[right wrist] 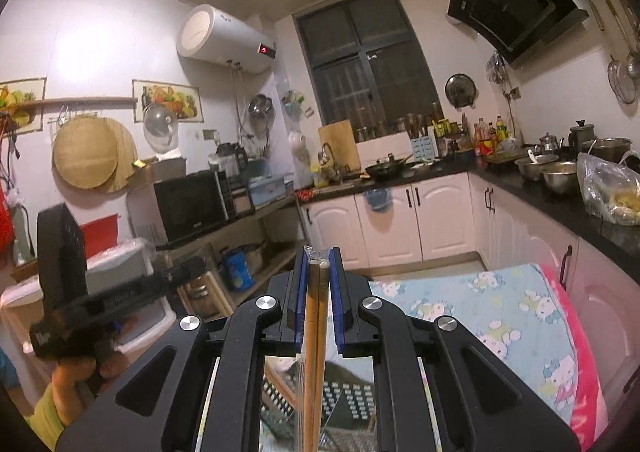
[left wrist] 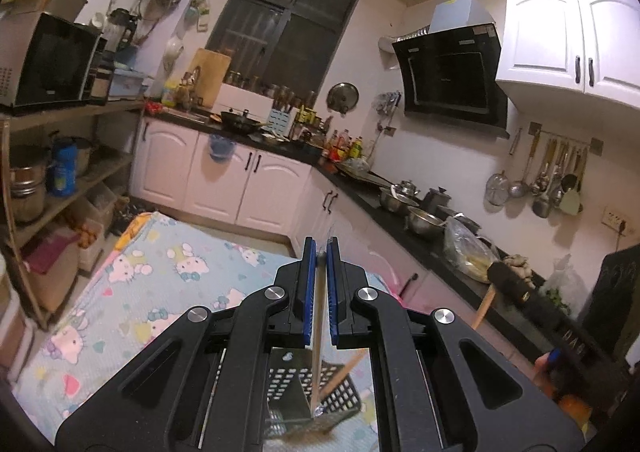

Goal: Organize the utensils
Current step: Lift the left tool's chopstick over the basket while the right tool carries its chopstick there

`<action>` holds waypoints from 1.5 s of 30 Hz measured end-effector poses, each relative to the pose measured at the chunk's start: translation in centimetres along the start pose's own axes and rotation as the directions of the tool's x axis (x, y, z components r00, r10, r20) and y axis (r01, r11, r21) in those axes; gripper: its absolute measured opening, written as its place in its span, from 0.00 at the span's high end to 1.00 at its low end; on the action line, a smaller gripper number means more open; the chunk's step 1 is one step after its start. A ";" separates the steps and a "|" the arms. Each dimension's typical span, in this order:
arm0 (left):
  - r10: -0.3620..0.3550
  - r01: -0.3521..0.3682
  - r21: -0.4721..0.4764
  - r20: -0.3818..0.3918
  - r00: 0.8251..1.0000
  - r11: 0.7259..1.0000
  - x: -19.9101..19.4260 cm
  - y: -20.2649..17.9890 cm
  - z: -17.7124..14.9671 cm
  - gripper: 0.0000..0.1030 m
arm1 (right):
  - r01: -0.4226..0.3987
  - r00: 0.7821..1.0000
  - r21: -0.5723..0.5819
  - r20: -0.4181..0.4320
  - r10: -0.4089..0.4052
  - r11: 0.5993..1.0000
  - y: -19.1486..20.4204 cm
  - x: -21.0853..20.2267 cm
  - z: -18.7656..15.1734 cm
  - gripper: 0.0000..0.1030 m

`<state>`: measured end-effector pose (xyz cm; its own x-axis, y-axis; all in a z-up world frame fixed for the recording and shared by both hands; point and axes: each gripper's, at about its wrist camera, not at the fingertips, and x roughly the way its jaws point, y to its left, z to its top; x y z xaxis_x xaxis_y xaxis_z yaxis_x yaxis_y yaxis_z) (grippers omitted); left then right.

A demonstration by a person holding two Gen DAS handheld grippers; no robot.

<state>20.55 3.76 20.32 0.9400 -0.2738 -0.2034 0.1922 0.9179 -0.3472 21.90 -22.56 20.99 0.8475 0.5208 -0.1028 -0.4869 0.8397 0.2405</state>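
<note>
Wooden chopsticks clamped in right hand-held gripper, jaws nearly closed

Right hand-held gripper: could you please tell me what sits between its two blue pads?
In the right wrist view, the right hand-held gripper is shut on a pair of wooden chopsticks, apparently in clear wrap.

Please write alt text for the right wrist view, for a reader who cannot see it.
The right gripper is shut on wooden chopsticks, held above a cartoon-print cloth. Behind are white cabinets, a dark window and a microwave.
</note>
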 end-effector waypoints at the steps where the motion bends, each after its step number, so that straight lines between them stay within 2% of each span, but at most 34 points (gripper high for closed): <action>1: 0.001 -0.001 -0.003 -0.001 1.000 1.000 0.2 0.0 0.0 0.99 | 0.001 1.000 0.009 0.001 -0.001 1.000 -0.2 0.3 0.3 0.90; 7: 0.025 -0.025 0.014 0.013 1.000 1.000 1.0 0.0 -0.6 0.99 | 0.033 0.999 -0.001 0.042 -0.033 0.999 -0.6 1.2 1.0 0.90; 14: 0.050 -0.049 0.023 -0.019 0.999 0.999 2.9 0.6 -2.0 0.99 | 0.070 0.995 0.003 0.067 -0.070 0.998 -1.2 3.2 0.5 0.90; 33: 0.048 -0.048 -0.004 -0.087 0.995 0.999 5.3 3.0 -6.8 0.99 | 0.161 0.986 -0.007 0.048 -0.160 0.987 -2.3 8.0 -5.7 0.89; 45: 0.042 -0.042 0.005 -0.096 0.994 0.999 5.0 3.6 -8.1 0.99 | 0.195 0.981 -0.054 0.022 -0.194 0.979 -0.8 9.4 -9.2 0.89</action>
<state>23.69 3.37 10.65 0.9157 -0.2613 -0.3053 0.1542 0.9301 -0.3334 28.31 -16.93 10.91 0.9305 0.3440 -0.1259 -0.3226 0.9323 0.1637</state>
